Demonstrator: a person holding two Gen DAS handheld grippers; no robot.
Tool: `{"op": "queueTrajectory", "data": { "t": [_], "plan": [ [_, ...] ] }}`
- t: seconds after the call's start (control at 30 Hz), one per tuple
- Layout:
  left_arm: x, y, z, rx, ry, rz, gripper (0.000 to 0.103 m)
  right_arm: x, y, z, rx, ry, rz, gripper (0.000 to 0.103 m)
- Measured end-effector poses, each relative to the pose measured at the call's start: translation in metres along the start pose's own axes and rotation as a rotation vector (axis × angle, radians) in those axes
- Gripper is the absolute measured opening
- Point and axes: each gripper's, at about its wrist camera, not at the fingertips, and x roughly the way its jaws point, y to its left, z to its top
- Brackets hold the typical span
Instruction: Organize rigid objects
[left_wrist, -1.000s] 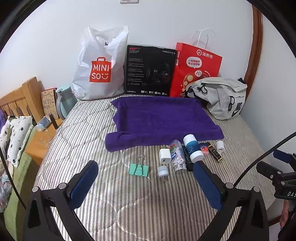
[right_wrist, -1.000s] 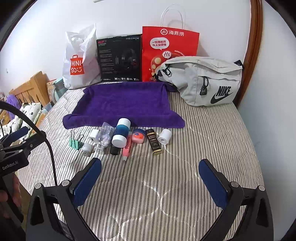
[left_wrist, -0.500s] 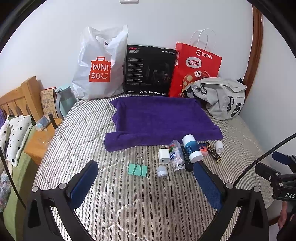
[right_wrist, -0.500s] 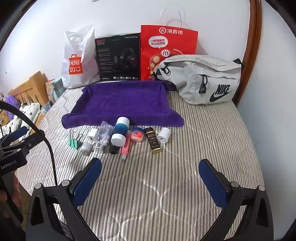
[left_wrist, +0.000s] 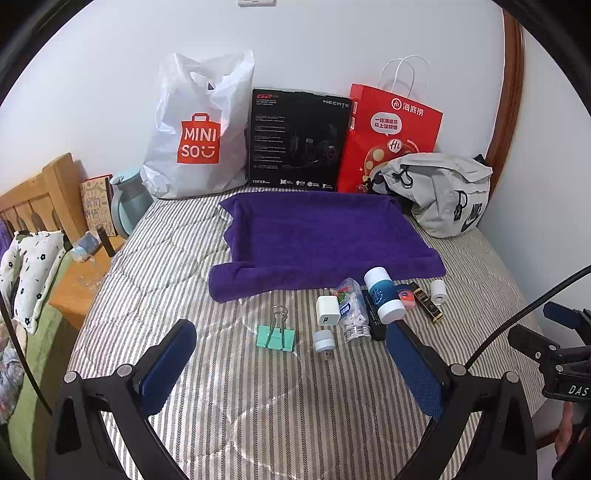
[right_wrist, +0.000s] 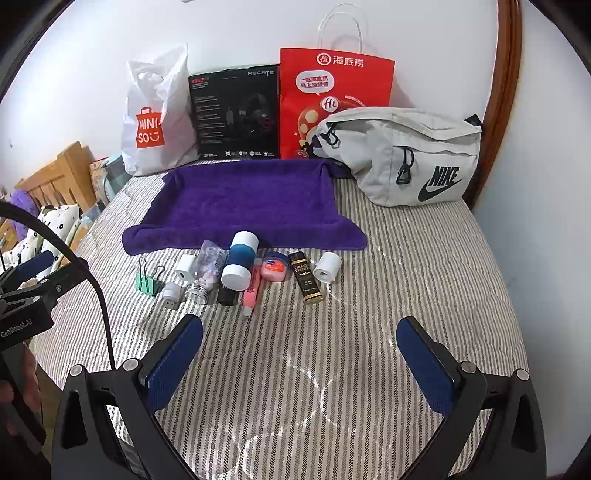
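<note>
Both grippers — left gripper (left_wrist: 291, 360), right gripper (right_wrist: 299, 356) — black frames, blue ribbed pads, silver screws; black cable lower left of the right-wrist view.

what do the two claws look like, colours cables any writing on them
Both look alike: black angular frames with silver screws and two wide fingers faced with dark blue textured pads. The left claw has a black cable arcing past it; its body, seen in the right wrist view, reads "GenRobot.AI" in white. The right claw shows "DAS" on its black body in the left wrist view. No sleeves show.
</note>
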Motion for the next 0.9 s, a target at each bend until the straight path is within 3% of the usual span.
{"op": "queueTrajectory", "data": {
  "t": [0.9],
  "plan": [
    [0.0055, -0.0027, 0.0019, 0.01, 0.024, 0.011, 0.103, 0.0035, -0.0033, -0.0005, 0.012, 0.013, 0.002, 0.103]
  ]
}}
